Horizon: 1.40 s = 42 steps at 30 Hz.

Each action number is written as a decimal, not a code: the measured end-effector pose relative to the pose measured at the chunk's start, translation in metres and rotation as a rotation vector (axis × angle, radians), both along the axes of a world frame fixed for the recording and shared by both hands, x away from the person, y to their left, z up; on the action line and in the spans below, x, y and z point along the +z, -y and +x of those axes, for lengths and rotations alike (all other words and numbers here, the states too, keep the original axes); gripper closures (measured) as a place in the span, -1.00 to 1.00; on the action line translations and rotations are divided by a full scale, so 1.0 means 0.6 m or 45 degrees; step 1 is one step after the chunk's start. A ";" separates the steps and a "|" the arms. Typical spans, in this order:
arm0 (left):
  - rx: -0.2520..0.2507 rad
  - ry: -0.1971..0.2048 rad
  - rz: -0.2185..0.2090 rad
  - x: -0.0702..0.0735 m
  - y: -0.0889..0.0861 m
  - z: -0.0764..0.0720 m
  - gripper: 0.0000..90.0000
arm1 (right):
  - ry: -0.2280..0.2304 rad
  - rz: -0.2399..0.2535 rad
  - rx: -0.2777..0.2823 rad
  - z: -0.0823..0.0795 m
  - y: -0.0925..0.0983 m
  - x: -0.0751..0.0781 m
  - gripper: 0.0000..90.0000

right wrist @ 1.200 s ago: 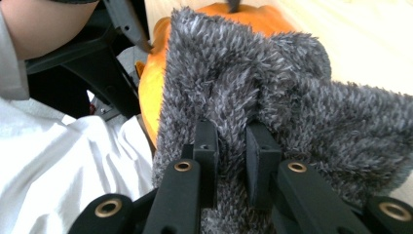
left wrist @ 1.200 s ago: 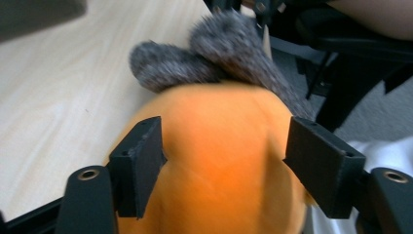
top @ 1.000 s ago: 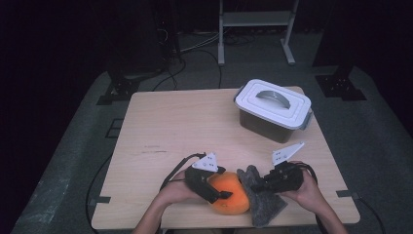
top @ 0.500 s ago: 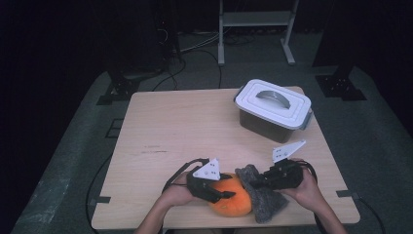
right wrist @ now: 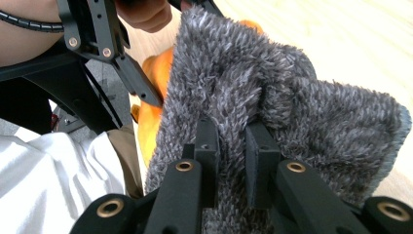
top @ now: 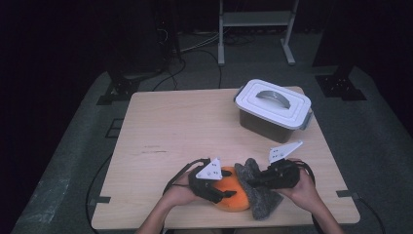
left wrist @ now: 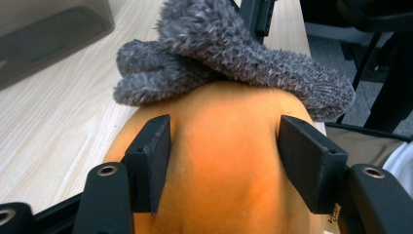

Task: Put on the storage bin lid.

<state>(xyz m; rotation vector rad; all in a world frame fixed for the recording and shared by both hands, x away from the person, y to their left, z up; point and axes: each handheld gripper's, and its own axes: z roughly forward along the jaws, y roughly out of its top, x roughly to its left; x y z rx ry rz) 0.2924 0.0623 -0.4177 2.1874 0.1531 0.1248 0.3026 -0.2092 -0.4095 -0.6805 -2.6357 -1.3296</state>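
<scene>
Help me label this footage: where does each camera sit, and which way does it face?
High view: above the person's side, facing forward and down on the table; forearms, both tools.
Left gripper view: on the left tool, along its jaws astride the orange cloth.
Right gripper view: on the right tool, pinching the grey cloth.
All three share both cloths.

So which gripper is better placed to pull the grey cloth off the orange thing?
Probably the right gripper: it is shut on the grey cloth. The left gripper's jaws, just reopening, straddle the orange thing.
</scene>
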 end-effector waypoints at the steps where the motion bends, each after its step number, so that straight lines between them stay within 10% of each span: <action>1: -0.005 0.002 0.006 0.000 -0.002 0.001 -0.20 | -0.005 -0.004 -0.003 0.001 0.003 -0.002 0.73; 42: -0.021 -0.031 0.003 -0.008 -0.025 0.005 -0.49 | -0.081 -0.042 -0.055 0.007 0.042 -0.030 0.73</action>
